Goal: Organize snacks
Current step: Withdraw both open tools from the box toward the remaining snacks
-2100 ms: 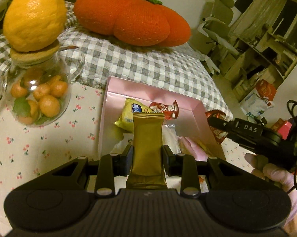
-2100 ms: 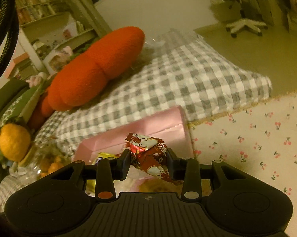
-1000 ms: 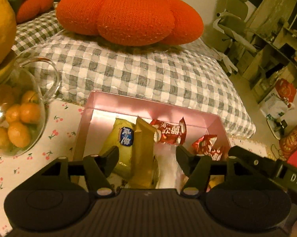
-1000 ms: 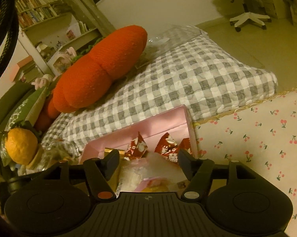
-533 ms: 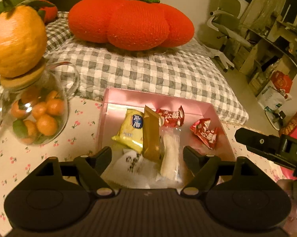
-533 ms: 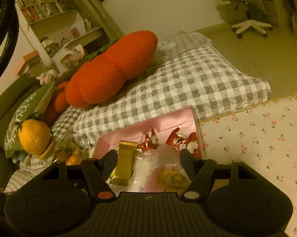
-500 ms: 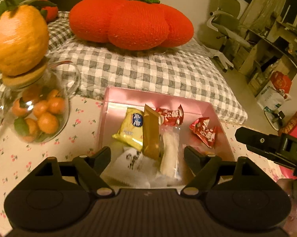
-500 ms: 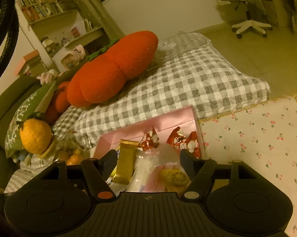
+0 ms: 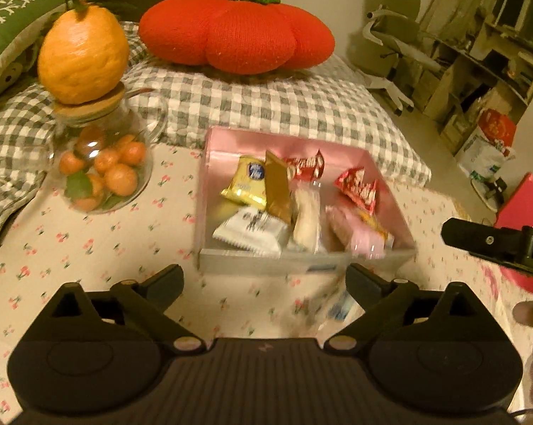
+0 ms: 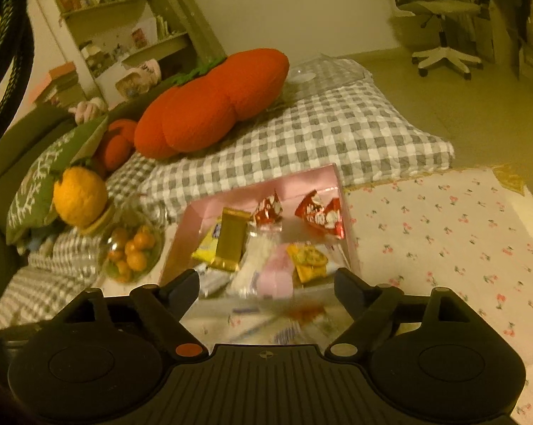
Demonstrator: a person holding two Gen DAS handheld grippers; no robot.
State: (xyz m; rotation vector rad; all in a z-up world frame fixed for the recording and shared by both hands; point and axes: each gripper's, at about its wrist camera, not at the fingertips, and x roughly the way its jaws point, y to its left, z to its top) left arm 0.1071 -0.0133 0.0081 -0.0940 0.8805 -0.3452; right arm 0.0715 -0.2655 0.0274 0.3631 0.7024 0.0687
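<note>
A pink box (image 9: 284, 140) sits on the cherry-print cloth and holds several wrapped snacks: a gold bar (image 9: 278, 187), a yellow pack (image 9: 246, 180), red packets (image 9: 357, 185), a white pack (image 9: 254, 228). The box also shows in the right wrist view (image 10: 305, 180), with the gold bar (image 10: 231, 239) inside. My left gripper (image 9: 264, 278) is open and empty, hovering short of the box's near wall. My right gripper (image 10: 266, 283) is open and empty, just in front of the box. A blurred loose packet (image 9: 337, 306) lies on the cloth before the box.
A glass jar of small oranges (image 9: 102, 168) with a big orange on its lid (image 9: 82, 58) stands left of the box. A red pumpkin cushion (image 9: 236, 32) lies on the checked quilt (image 9: 266, 102) behind. The right gripper's body (image 9: 496, 246) shows at right.
Both grippers let go of their snacks, the gold bar and a red packet, into the pink box, opened, and pulled back from it.
</note>
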